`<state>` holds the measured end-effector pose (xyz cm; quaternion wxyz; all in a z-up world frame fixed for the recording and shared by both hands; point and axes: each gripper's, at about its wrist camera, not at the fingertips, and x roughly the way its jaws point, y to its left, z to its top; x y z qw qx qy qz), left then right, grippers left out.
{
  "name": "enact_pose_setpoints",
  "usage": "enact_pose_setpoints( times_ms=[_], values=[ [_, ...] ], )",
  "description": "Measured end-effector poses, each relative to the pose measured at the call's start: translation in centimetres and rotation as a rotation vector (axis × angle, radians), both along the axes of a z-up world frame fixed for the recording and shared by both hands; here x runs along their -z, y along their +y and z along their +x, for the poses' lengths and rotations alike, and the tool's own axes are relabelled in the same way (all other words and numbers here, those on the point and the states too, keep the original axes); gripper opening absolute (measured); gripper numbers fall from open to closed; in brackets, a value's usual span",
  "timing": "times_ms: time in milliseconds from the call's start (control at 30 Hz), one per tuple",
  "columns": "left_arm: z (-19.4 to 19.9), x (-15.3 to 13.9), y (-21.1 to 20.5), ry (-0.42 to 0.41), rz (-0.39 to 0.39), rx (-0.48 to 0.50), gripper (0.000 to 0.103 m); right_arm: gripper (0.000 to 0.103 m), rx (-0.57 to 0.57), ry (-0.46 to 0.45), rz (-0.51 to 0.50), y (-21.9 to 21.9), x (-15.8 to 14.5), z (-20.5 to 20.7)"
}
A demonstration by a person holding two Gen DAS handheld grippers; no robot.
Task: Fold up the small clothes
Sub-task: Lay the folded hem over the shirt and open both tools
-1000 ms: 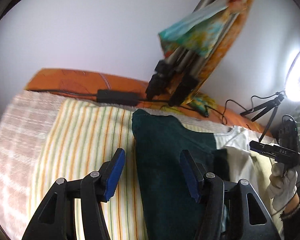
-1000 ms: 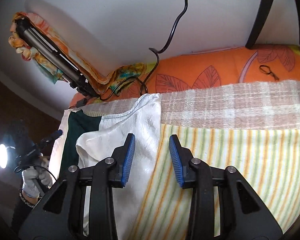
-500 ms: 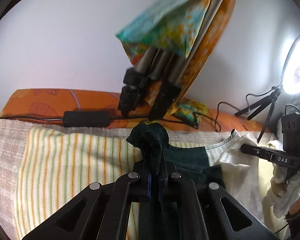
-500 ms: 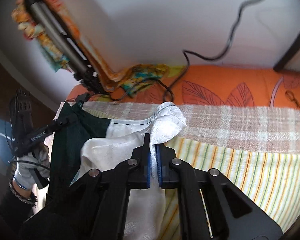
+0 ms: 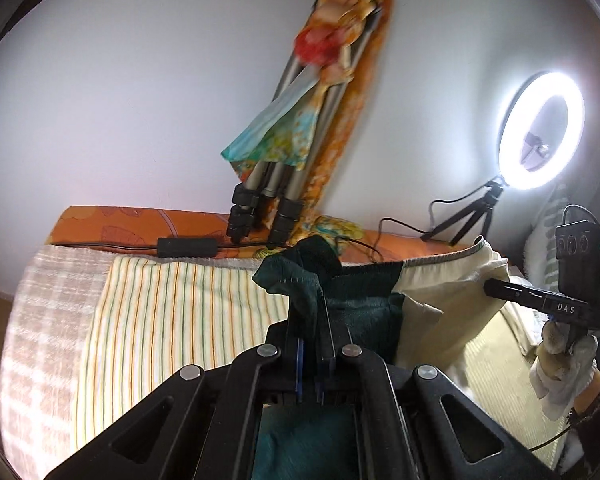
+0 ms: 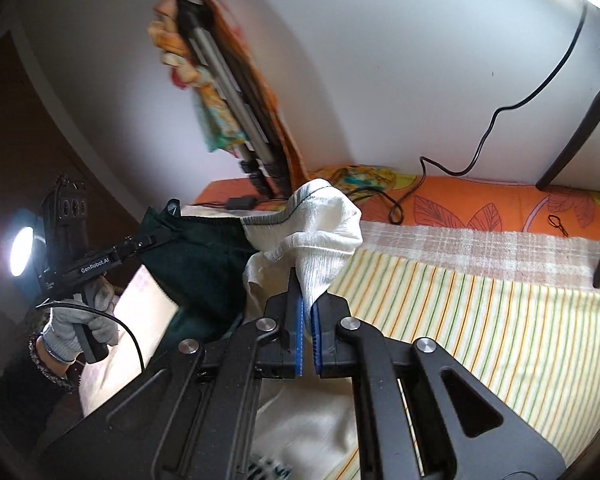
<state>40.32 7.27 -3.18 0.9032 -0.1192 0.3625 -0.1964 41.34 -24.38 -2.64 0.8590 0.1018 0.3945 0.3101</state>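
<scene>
A: Garment, dark green and cream panels of soft crinkled fabric, hangs lifted above the striped sheet on the bed.

B: And the grippers?

A: Left gripper is clamped on the bunched green corner; right gripper pinches the ribbed cream corner, blue pads closed.
</scene>
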Motion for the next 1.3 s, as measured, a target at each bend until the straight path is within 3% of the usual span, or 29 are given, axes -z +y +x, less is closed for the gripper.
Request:
enact_pose_setpoints(
  times_ms=[267,533,733,967,1100,1200,1300],
  values=[
    [-5.7,-2.7,0.6,-0.025,0.008,0.005,0.0,0.005,-0.022,-0.009,-0.023,0.0,-2.0,-6.0],
    [-11.8,-3.2,0.6,-0.016,0.013,0.016,0.0,0.005,-0.036,-0.006,-0.039,0.5,-3.0,-12.2],
    [-16.7,-2.3,0.5,-0.007,0.033,0.04,0.0,0.005,-0.063,0.003,-0.081,1.6,-2.0,-16.9],
    [-21.2,0.8,0.6,0.048,0.104,0.07,0.0,0.005,-0.086,0.024,-0.152,2.2,0.9,-20.8],
    [-24.2,2.5,0.2,0.078,0.192,0.132,0.016,0.005,-0.102,0.001,-0.236,2.7,1.9,-22.7],
    [-26.4,3.3,0.6,0.094,0.251,0.168,0.018,0.005,-0.123,-0.018,-0.331,3.1,2.3,-24.1],
    [-28.2,3.3,2.4,0.109,0.238,0.155,0.022,0.007,-0.149,-0.017,-0.377,2.7,2.7,-25.7]
  ],
)
